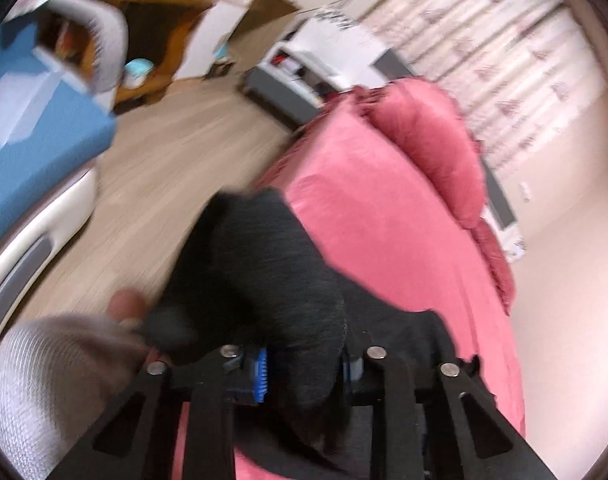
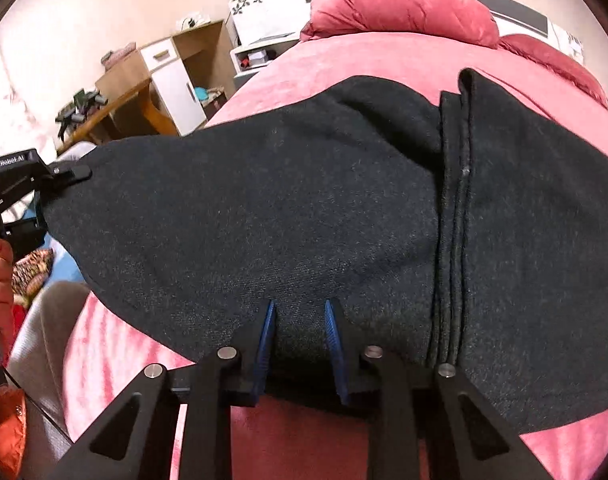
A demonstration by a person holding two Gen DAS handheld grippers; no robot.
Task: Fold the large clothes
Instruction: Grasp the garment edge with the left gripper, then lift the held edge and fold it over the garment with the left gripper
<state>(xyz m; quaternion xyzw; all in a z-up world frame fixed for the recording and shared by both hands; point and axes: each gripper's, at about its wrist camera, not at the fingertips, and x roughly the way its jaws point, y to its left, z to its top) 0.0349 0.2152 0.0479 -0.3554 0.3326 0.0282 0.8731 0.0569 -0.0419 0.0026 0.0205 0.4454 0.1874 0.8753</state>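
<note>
A large dark grey garment lies spread over a pink bed, with a folded seam running down its right part. My right gripper holds the garment's near edge between its blue pads. My left gripper shows at the left of the right wrist view, clamped on the garment's left corner and lifting it. In the left wrist view, which is blurred, my left gripper is shut on a bunch of the dark cloth above the pink bed.
Pink pillows lie at the head of the bed. A wooden desk and a white cabinet stand to the left. A white nightstand is beside the bed. A blue mattress and wooden floor are to the left.
</note>
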